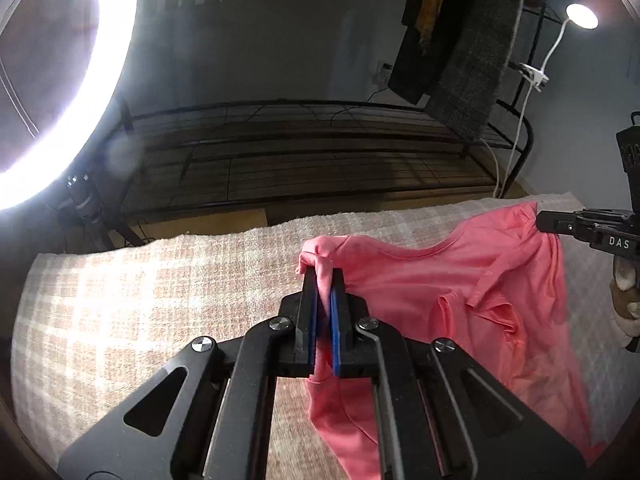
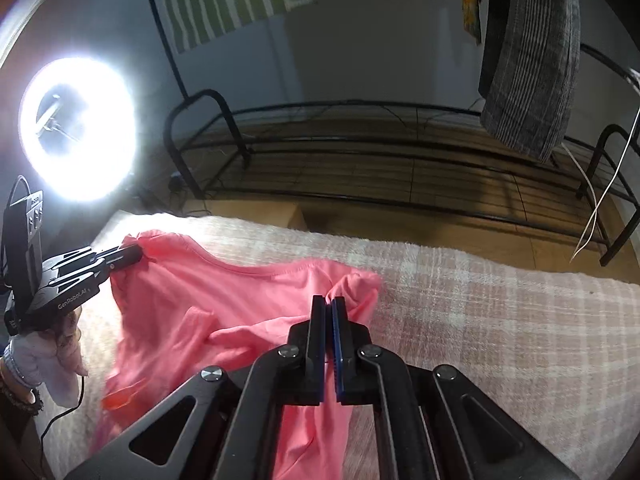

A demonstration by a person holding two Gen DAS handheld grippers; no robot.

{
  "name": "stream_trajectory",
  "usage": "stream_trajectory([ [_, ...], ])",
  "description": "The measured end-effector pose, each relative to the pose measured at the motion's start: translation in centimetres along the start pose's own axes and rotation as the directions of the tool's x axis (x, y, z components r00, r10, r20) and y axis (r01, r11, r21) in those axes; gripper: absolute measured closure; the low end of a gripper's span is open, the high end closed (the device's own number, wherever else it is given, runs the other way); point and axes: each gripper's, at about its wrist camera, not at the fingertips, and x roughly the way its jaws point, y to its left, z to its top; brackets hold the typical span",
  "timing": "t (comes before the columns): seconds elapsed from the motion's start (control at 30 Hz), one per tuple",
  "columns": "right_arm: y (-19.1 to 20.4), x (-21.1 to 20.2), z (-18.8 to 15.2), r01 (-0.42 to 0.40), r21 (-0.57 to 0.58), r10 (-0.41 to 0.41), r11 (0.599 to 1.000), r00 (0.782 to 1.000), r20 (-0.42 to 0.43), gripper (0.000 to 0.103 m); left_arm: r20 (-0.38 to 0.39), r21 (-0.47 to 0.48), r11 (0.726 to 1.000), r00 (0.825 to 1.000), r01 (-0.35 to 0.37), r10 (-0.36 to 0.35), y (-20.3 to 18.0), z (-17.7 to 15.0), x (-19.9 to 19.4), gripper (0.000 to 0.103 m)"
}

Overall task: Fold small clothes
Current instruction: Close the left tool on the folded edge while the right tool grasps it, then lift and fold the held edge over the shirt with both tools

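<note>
- A metal bed frame (image 1: 304,152) stands bare across the back of the room, with dark clothes (image 1: 460,40) hanging over its right end.
- A checked blanket (image 1: 140,300) in pale pink and white covers the counter in front of it.
- A ring light (image 2: 78,128) glares at the left, and a small lamp (image 1: 582,16) on a white neck shines at the right.
- A pink shirt (image 1: 460,300) lies on the blanket, stretched between the two grippers, its neckline sagging between them and its lower part hanging toward the near edge.
- The left gripper (image 1: 325,276) has its fingers clamped together on one bunched shoulder corner of the shirt, the cloth puckering out above the tips.
- The right gripper (image 2: 329,304) has its fingers clamped on the other shoulder corner, where a fold of pink rises just past the tips.
- A person's hand (image 2: 48,348), in a pale sleeve with bracelets at the wrist, holds the left gripper's handle.
</note>
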Motion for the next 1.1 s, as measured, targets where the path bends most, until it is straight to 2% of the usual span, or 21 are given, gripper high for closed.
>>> stream_trajectory([
  [0.27, 2.3, -6.4, -1.8, -0.023, -0.026, 0.024, 0.999, 0.999, 0.034, 0.103, 0.055, 0.056, 0.998, 0.998, 0.019, -0.022, -2.7, -1.6, -7.1, 0.1],
  [0.47, 5.2, -12.1, -5.1, -0.018, -0.078, 0.021, 0.997, 0.999, 0.044, 0.103, 0.082, 0.098, 0.995, 0.996, 0.029, -0.037, -5.4, -5.1, -13.6, 0.1],
  [0.6, 7.0, -16.2, -8.9, -0.04, -0.091, 0.044, 0.995, 0.998, 0.05, 0.103, 0.07, 0.11, 0.993, 0.996, 0.039, -0.047, -6.8, -8.7, -17.1, 0.1],
  [0.77, 8.9, -19.1, -14.1, -0.04, -0.138, 0.044, 0.99, 0.999, 0.025, 0.103, 0.03, 0.135, 0.99, 0.998, 0.045, -0.049, -8.2, -14.3, -20.5, 0.1],
  [0.9, 9.9, -19.7, -19.3, -0.041, -0.164, 0.039, 0.986, 0.999, -0.019, 0.103, -0.024, 0.159, 0.987, 0.999, 0.036, -0.032, -8.9, -18.7, -20.9, 0.1],
  [1.1, 9.9, -18.8, -24.7, -0.023, -0.155, 0.013, 0.988, 0.998, -0.064, 0.103, -0.07, 0.22, 0.975, 0.998, 0.011, 0.004, -9.7, -23.1, -21.0, 0.1],
])
